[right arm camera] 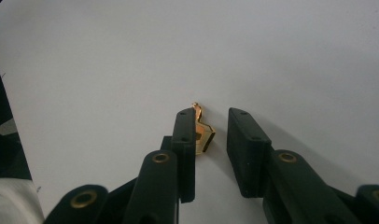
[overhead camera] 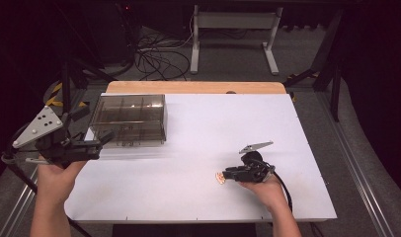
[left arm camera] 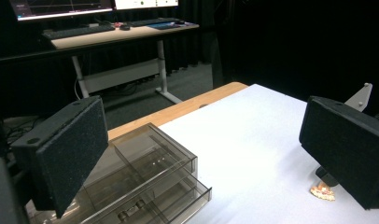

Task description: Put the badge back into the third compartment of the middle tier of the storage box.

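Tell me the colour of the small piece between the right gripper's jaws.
Shiny gold, clearest in the right gripper view: small piece.

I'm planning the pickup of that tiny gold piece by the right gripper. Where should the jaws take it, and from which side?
Probably from above, across its narrow width: the gold piece lies flat on the white table, so only its side edges offer purchase. The right gripper is already open around it, one jaw touching.

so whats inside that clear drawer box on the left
Through the smoky plastic of the drawer box only dividers and empty-looking compartments show. Its drawers are slightly pulled out, with nothing visible in them. The tint and glare hide the back corners, so small items cannot be ruled out.
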{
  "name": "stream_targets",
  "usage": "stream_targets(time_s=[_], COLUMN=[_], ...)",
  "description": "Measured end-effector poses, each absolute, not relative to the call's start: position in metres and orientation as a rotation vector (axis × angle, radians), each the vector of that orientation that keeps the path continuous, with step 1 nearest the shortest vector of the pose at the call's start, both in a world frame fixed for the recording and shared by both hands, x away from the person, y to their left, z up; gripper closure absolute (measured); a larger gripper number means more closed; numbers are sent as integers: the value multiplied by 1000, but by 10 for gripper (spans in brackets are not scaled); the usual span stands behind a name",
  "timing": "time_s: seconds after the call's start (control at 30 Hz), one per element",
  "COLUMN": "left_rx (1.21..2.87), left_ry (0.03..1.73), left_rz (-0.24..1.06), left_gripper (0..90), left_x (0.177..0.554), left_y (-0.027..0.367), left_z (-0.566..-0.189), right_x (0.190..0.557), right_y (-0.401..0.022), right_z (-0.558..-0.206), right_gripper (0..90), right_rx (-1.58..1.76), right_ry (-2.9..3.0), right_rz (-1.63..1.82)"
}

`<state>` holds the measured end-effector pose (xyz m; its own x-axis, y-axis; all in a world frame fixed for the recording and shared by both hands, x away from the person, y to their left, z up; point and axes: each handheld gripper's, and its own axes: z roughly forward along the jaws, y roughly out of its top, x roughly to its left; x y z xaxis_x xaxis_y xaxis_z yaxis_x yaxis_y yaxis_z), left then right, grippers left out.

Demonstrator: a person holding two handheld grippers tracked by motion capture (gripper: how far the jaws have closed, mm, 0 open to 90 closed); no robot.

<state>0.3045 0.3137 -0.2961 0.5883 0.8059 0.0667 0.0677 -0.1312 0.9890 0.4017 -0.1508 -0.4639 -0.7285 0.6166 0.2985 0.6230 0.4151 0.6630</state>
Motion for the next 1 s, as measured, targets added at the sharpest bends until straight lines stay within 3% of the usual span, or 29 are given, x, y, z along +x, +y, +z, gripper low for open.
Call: stream_targets(time_s=[1.0], left_rx=[1598], left_ry=[752], left_rz=[749], left_gripper=[19], left_x=[305], left_y=[314], left_z=[-297], right_x=[400], right_y=[-148], right_z=[-465], right_gripper=[877], right_rx=[-1008], right_ry=[-2593], right_rz=[-1273])
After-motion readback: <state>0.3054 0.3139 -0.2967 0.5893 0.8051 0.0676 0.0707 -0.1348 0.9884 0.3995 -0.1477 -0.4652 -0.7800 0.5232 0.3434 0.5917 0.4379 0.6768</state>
